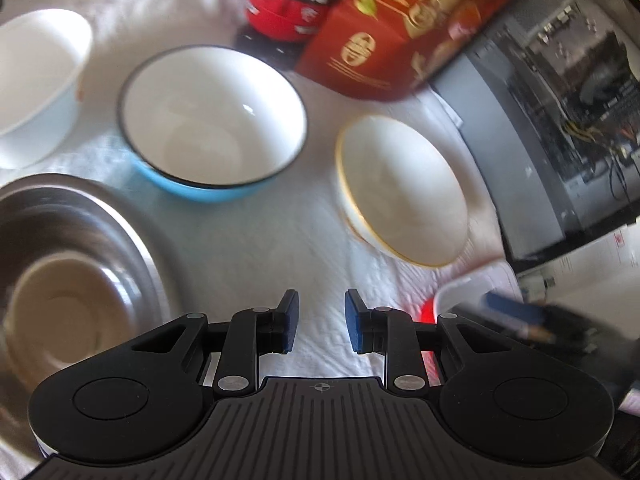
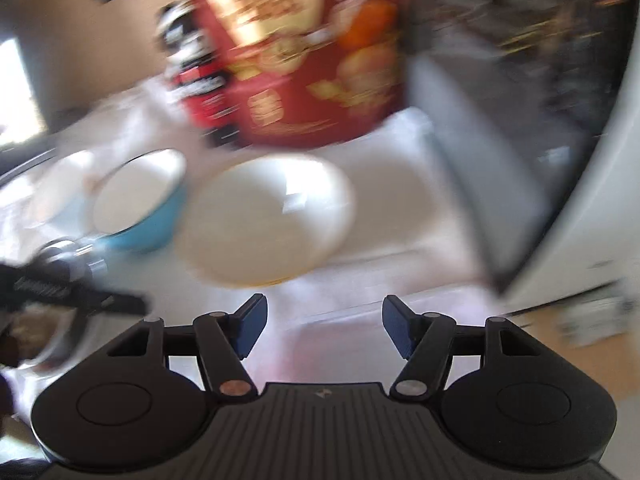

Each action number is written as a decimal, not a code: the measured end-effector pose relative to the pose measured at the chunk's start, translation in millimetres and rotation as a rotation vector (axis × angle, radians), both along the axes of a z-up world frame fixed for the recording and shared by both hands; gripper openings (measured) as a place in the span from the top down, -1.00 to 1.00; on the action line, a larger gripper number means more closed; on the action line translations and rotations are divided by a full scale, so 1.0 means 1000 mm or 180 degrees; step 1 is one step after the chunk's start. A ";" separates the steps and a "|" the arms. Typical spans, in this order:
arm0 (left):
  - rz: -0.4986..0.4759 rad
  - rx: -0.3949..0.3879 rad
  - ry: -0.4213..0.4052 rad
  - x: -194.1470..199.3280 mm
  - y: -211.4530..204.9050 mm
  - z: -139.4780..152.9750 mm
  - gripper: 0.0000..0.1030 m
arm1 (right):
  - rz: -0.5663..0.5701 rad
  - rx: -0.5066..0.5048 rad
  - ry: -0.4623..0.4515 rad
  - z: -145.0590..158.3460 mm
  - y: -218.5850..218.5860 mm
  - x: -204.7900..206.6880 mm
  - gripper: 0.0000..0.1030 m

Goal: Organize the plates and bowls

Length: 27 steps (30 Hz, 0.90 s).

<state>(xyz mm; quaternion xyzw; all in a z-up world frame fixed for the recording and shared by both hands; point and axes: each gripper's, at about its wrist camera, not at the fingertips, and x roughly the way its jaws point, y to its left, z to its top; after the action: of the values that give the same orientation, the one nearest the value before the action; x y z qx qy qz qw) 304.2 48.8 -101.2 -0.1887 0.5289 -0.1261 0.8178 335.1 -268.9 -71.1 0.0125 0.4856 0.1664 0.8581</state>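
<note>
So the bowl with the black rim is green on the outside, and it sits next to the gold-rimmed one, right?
Not quite: the black-rimmed bowl is blue on the outside, not green. The left wrist view shows it clearly. It does sit next to the gold-rimmed bowl on the white cloth.

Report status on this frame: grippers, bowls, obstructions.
Left gripper open, empty. Right gripper open, empty, facing gold-rimmed bowl. Blue bowl and steel bowl unstacked on cloth. Red box behind; path clear.
</note>
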 end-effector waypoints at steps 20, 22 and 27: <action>0.0470 0.0150 -0.0087 -0.022 0.035 0.015 0.47 | 0.0669 0.0526 0.0996 -0.078 0.088 0.001 -0.79; 0.0500 0.0173 -0.0082 -0.023 0.036 0.015 0.47 | 0.0770 0.0549 0.1001 -0.080 0.092 -0.001 -0.96; 0.0542 0.0187 -0.0061 -0.024 0.038 0.014 0.47 | 0.0732 0.0571 0.1023 -0.081 0.094 0.000 -1.00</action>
<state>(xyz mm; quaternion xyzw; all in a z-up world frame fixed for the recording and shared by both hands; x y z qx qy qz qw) 280.1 86.3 -86.9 -0.2077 0.5065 -0.0423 0.8358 335.1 -174.5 -152.6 0.0598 0.5976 0.3016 0.7405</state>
